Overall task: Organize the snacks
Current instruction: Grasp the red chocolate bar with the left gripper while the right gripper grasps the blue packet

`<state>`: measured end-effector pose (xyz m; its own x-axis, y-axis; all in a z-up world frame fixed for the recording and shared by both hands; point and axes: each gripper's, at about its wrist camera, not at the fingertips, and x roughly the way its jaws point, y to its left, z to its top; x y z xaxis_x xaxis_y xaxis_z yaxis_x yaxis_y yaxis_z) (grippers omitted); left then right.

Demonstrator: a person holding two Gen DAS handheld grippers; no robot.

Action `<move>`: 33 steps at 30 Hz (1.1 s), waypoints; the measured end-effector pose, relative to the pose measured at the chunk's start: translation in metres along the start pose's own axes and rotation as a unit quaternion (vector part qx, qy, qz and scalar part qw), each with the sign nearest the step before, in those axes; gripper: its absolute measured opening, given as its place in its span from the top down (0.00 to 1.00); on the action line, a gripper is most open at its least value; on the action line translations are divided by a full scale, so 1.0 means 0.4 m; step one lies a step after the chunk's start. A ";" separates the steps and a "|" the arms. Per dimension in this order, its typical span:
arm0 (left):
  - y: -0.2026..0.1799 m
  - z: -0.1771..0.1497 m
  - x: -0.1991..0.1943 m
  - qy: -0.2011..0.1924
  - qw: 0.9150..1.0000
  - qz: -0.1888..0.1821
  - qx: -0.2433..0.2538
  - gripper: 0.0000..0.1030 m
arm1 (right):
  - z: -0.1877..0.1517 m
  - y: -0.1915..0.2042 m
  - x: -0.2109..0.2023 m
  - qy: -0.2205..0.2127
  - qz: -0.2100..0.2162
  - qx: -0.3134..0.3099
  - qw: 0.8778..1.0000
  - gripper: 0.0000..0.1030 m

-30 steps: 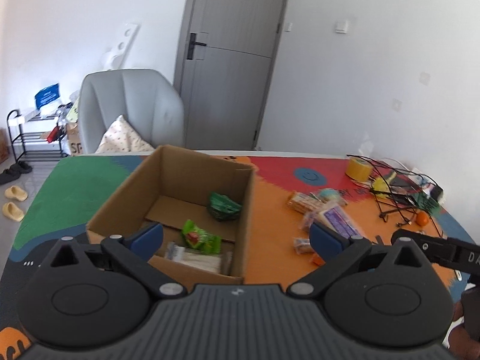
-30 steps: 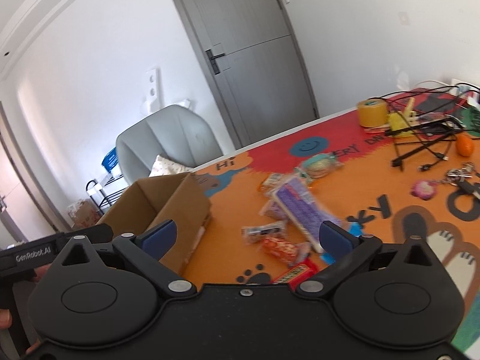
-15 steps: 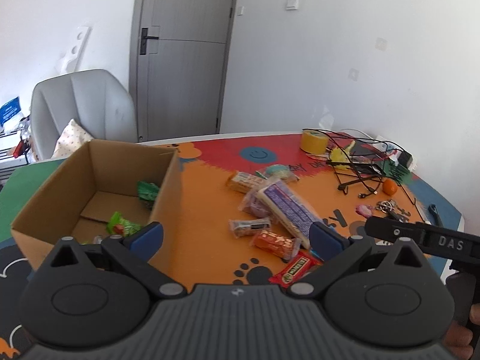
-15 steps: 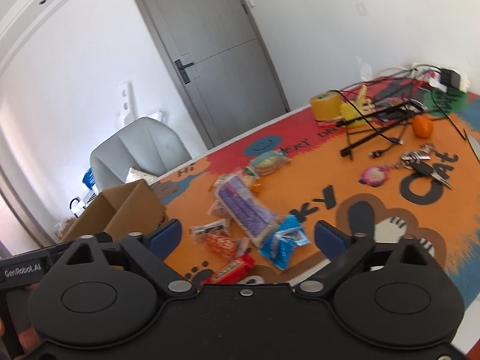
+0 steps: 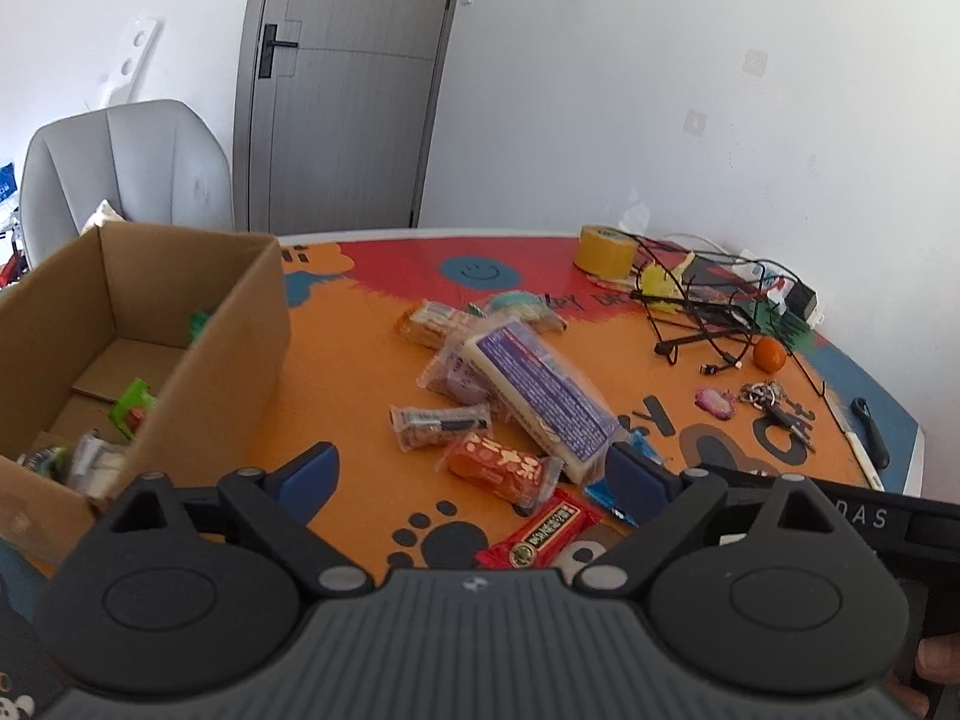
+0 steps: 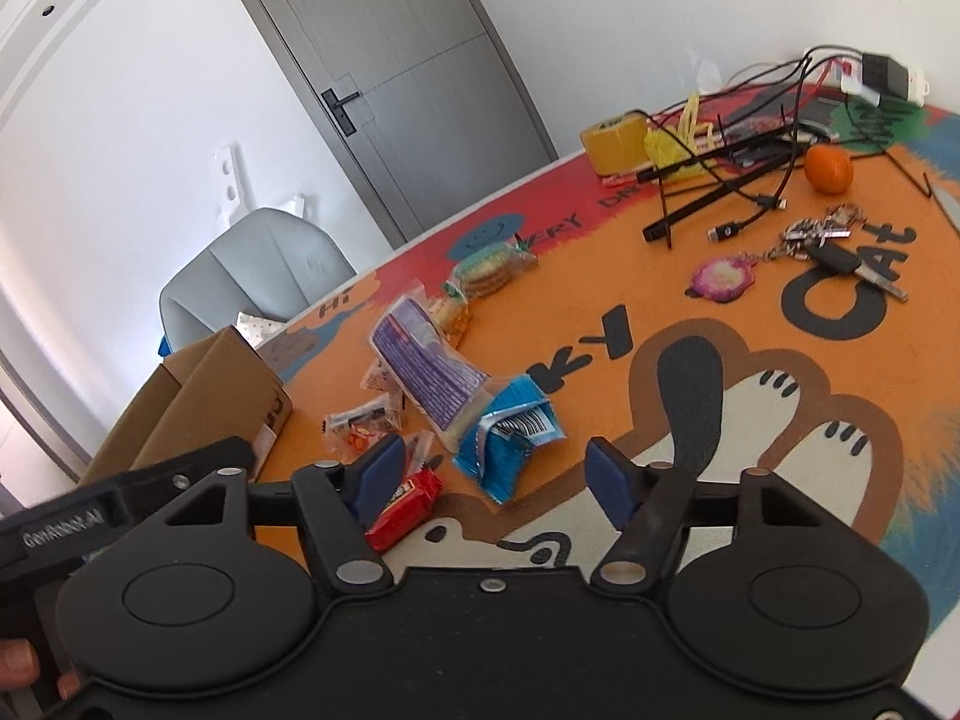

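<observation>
Both claws, left (image 5: pixel 468 474) and right (image 6: pixel 489 471), gape empty; box (image 5: pixel 234 324) contents half-hidden

I see the cardboard box (image 5: pixel 144 324) standing open on the left of the mat, flaps folded down inside; a few wrapped snacks (image 5: pixel 129 411) already lie in its near corner, one with a bright green wrapper. To its right the loose snacks sit in a scattered cluster. The long purple-and-white pack (image 5: pixel 540 390) lies diagonally, partly over a clear pouch (image 5: pixel 453 372). Beside it I make out a small clear bar (image 5: pixel 441 423), an orange packet (image 5: pixel 501 468), a red bar (image 5: pixel 540 534) and a crumpled blue wrapper (image 6: pixel 510 435). Farther back lie a cracker pack (image 5: pixel 435 321) and a greenish biscuit roll (image 5: pixel 519 306), close together.
</observation>
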<state>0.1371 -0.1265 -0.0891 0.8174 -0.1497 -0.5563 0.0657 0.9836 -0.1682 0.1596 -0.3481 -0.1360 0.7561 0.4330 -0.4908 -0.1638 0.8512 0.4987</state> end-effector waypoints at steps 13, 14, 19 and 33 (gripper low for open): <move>-0.028 -0.047 0.123 0.054 0.998 -0.036 -0.016 0.39 | 0.005 -0.040 0.059 0.004 0.005 -0.007 1.000 0.46; -0.030 -0.052 0.131 0.058 0.997 -0.038 -0.016 0.42 | 0.005 -0.042 0.065 0.005 0.006 -0.009 1.000 0.46; -0.039 -0.063 0.157 0.062 0.997 -0.036 -0.013 0.46 | 0.005 -0.047 0.090 0.010 0.009 -0.016 1.000 0.46; -0.058 -0.087 0.154 0.044 0.998 -0.025 0.028 0.67 | -0.001 0.003 0.137 0.005 -0.008 -0.065 0.998 0.58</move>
<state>0.1662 -0.1622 -0.1478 0.7595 -0.2037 -0.6178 0.1379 0.9785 -0.1531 0.2006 -0.3232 -0.1625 0.7530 0.4220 -0.5049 -0.2335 0.8887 0.3945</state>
